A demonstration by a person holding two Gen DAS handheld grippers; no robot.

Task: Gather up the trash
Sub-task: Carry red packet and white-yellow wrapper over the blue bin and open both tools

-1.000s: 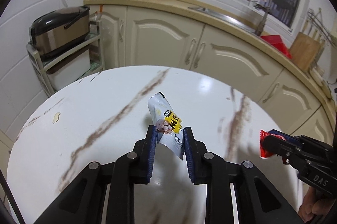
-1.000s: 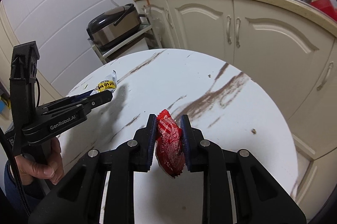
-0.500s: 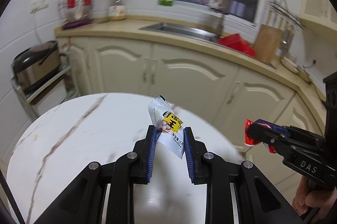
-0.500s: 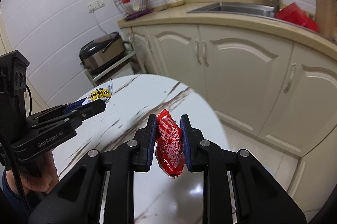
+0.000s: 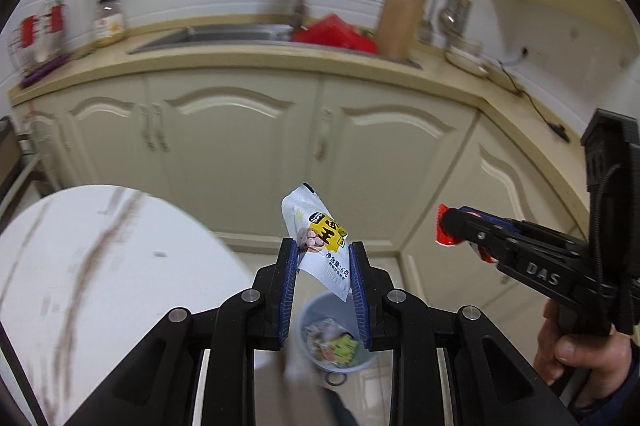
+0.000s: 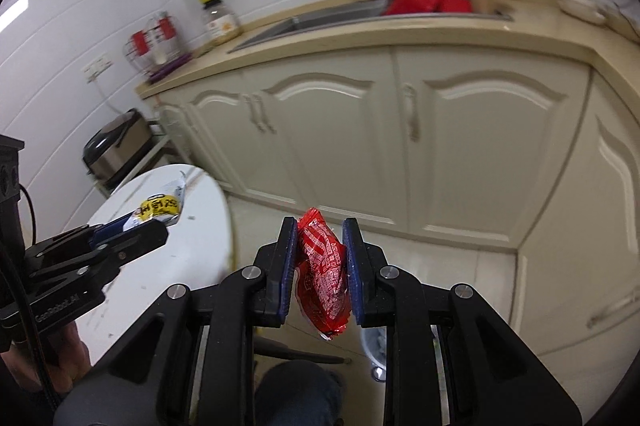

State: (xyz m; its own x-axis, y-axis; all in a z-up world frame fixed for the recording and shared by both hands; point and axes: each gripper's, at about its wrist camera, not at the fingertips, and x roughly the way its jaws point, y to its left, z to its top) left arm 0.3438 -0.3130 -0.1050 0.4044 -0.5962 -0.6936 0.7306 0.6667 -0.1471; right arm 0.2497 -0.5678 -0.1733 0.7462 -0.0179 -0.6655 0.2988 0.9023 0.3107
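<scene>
While the left gripper (image 5: 323, 251) is pointing down past the edge of the round surface (image 5: 100, 266), its blue-padded fingers (image 5: 289, 278) are pinching a white and yellow snack packet (image 5: 320, 238), narrowly parted, with the packet's top sticking up toward twelve o'clock and its lower corner hanging between the pads. Right below that packet, at six o'clock in the left wrist view, a pale blue trash bin (image 5: 336, 338) is sitting on the floor, and wrappers are already lying inside it. Over at three o'clock the right gripper (image 5: 444, 226) is coming in level, a sliver of red showing at its tip, and a hand (image 5: 576, 342) is gripping its handle at four o'clock.

Switching to the right wrist view, the right gripper (image 6: 320, 246) is squeezing a red snack wrapper (image 6: 324, 278) between its fingers (image 6: 287, 266), pads close together and pressing on both sides, the wrapper's bottom end dangling below them. Just under the right finger, at five o'clock, a bit of the bin's rim (image 6: 374, 342) is peeking out. At nine o'clock the left gripper (image 6: 160, 222) is holding the yellow-labelled packet (image 6: 158, 207) over the white surface (image 6: 192, 258). Cream kitchen cabinets (image 6: 380, 146) are filling the background at twelve o'clock, blurred.
</scene>
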